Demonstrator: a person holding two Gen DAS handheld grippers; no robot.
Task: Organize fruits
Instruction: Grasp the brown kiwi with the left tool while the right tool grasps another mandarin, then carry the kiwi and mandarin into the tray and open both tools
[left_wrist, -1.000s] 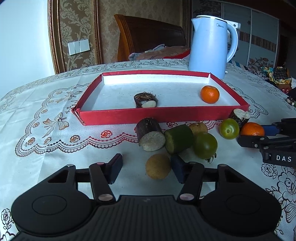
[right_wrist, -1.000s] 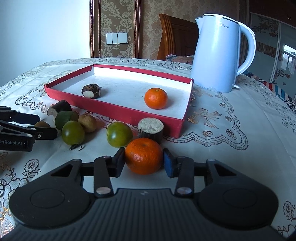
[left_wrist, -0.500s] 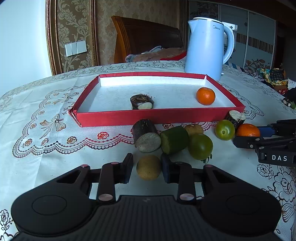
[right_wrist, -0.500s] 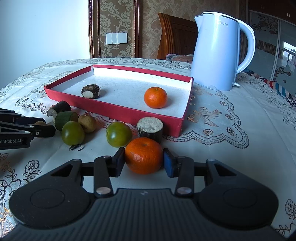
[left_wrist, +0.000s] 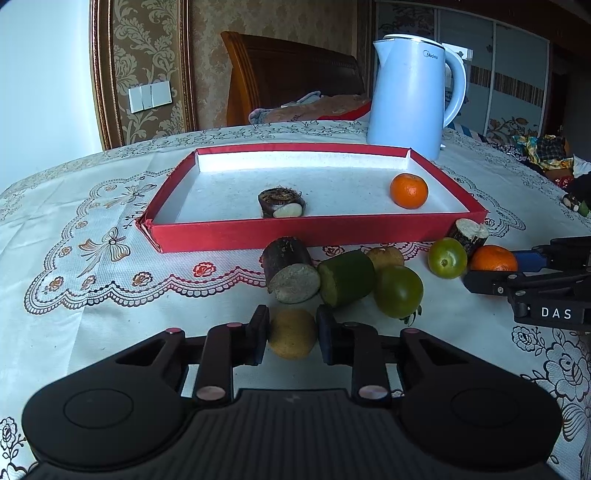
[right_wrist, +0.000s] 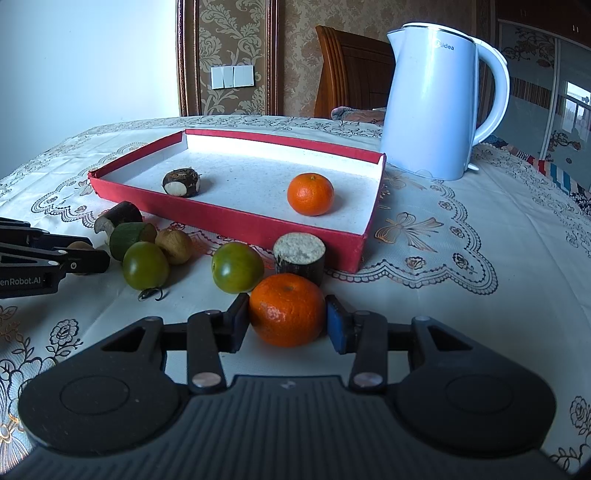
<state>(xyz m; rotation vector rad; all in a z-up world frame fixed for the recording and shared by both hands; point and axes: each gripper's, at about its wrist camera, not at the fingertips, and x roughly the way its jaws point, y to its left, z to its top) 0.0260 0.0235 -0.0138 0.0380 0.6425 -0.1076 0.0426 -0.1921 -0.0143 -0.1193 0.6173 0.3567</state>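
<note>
My left tongs (left_wrist: 291, 334) have just closed on the brown longan (left_wrist: 292, 334), my right tongs (right_wrist: 286, 317) grip the tangerine (right_wrist: 287, 309); both fruits sit on the tablecloth (left_wrist: 110, 302) before the red tray's (left_wrist: 295, 232) near wall, straight ahead

Black ribbed tongs (left_wrist: 291, 334) with blue pads, silver rivets, white lettering.

This is a lived-in home: a tabletop (left_wrist: 92, 206) under a white embroidered lace-pattern cloth, a pale blue electric kettle (left_wrist: 410, 92), a carved dark wooden headboard (left_wrist: 291, 77) with rumpled bedding (left_wrist: 314, 109), gold damask wallpaper (left_wrist: 147, 55), and glass-fronted sliding wardrobe doors (left_wrist: 517, 81).
</note>
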